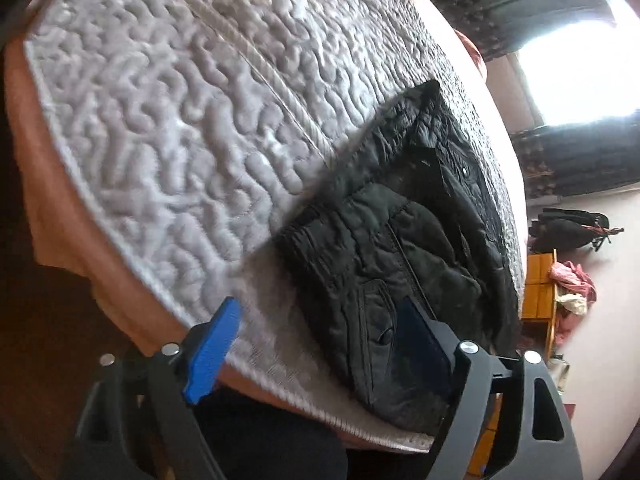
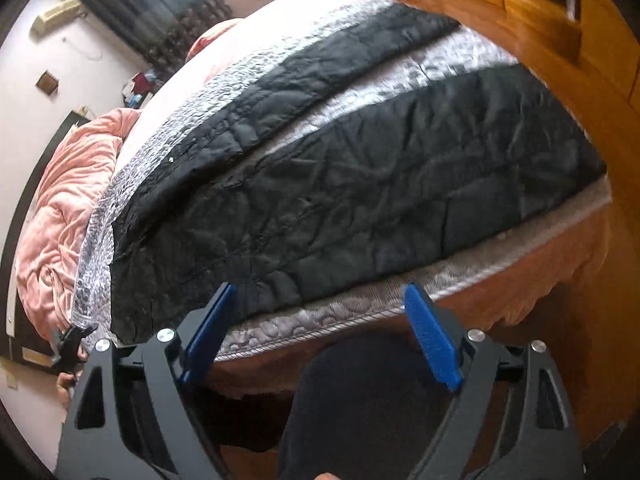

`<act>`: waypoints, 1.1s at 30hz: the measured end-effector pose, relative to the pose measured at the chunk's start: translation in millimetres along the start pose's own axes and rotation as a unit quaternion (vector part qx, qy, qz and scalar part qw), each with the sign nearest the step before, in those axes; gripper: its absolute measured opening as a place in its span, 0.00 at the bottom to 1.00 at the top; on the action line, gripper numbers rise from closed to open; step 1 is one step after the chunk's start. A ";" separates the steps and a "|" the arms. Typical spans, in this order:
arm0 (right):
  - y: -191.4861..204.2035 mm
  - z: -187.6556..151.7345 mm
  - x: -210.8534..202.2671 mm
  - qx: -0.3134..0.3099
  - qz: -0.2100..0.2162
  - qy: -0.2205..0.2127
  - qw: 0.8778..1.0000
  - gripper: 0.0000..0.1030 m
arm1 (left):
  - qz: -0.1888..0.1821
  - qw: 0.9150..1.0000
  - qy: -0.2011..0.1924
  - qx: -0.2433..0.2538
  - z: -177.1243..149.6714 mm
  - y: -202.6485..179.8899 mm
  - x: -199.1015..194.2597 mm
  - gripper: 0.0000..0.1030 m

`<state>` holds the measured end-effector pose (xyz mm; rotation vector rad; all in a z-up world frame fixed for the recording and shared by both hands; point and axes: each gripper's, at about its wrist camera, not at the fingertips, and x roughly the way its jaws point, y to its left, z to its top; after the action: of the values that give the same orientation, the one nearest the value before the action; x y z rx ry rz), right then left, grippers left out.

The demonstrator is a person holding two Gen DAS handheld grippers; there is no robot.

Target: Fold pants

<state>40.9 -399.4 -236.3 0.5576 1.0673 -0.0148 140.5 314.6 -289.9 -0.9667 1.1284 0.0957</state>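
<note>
Left gripper (image 1: 324, 344) spread wide, nothing pinched; its right finger hangs over the waist end of the black pants (image 1: 400, 232), its left finger over the grey quilted mattress (image 1: 168, 112). Right gripper (image 2: 316, 332) also spread, empty, at the mattress edge; both legs stretch away ahead of it, apart. Pink blanket (image 2: 68, 200) far left of the right gripper.

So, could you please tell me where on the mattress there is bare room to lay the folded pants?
The widest free patch is the quilted mattress in the left wrist view, bordered by its piped edge and the waistband of the black pants. A narrow bare strip runs between the two legs. The pants crowd the near edge, and a pink blanket fills the far end.
</note>
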 end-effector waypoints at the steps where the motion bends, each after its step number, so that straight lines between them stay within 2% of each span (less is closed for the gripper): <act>1: -6.8 -0.5 2.4 0.016 0.009 0.002 1.000 0.84 | 0.005 1.000 0.004 0.007 2.4 -3.8 6.9 0.81; 5: -34.3 3.4 7.3 0.076 0.042 0.003 0.996 0.86 | 0.015 0.999 0.024 0.025 3.3 -16.0 28.2 0.82; 10: -90.0 21.9 -6.3 0.156 0.063 -0.022 0.986 0.86 | 0.037 0.998 0.041 0.033 7.9 -21.2 46.6 0.80; 12: -117.0 30.0 -11.9 0.185 0.071 -0.038 0.979 0.86 | 0.038 0.998 0.042 0.037 7.9 -22.7 46.2 0.52; 13: -138.2 35.7 -16.1 0.207 0.071 -0.049 0.975 0.86 | 0.046 0.997 0.044 0.032 8.7 -21.5 46.3 0.44; 16: -194.6 45.0 -23.1 0.269 0.064 -0.084 0.957 0.86 | 0.036 0.999 0.033 0.005 10.2 -15.4 46.7 0.33; 21: -262.2 50.4 -14.4 0.352 0.078 -0.096 0.928 0.73 | 0.030 0.999 0.017 -0.011 4.7 -11.1 44.6 0.32; 24: -273.4 56.5 -8.9 0.352 0.075 -0.104 0.927 0.71 | 0.035 0.999 0.016 -0.015 0.7 -13.3 43.5 0.35; 28: -285.9 61.0 4.4 0.364 0.049 -0.097 0.925 0.70 | 0.043 0.999 0.016 -0.025 2.9 -17.1 44.9 0.36; 31: -298.0 61.3 13.0 0.391 0.045 -0.100 0.914 0.70 | 0.053 0.998 0.011 -0.029 3.2 -20.4 45.2 0.36; 32: -301.0 60.5 14.5 0.395 0.052 -0.101 0.912 0.70 | 0.058 0.998 0.008 -0.028 3.4 -22.8 46.0 0.34; 33: -302.6 59.3 14.6 0.397 0.058 -0.101 0.910 0.64 | 0.063 0.998 0.003 -0.029 3.7 -26.4 47.7 0.32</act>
<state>13.9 -682.7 -355.9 1.3264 0.7927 -0.4112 179.1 282.6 -311.6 -0.9464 1.1968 0.2288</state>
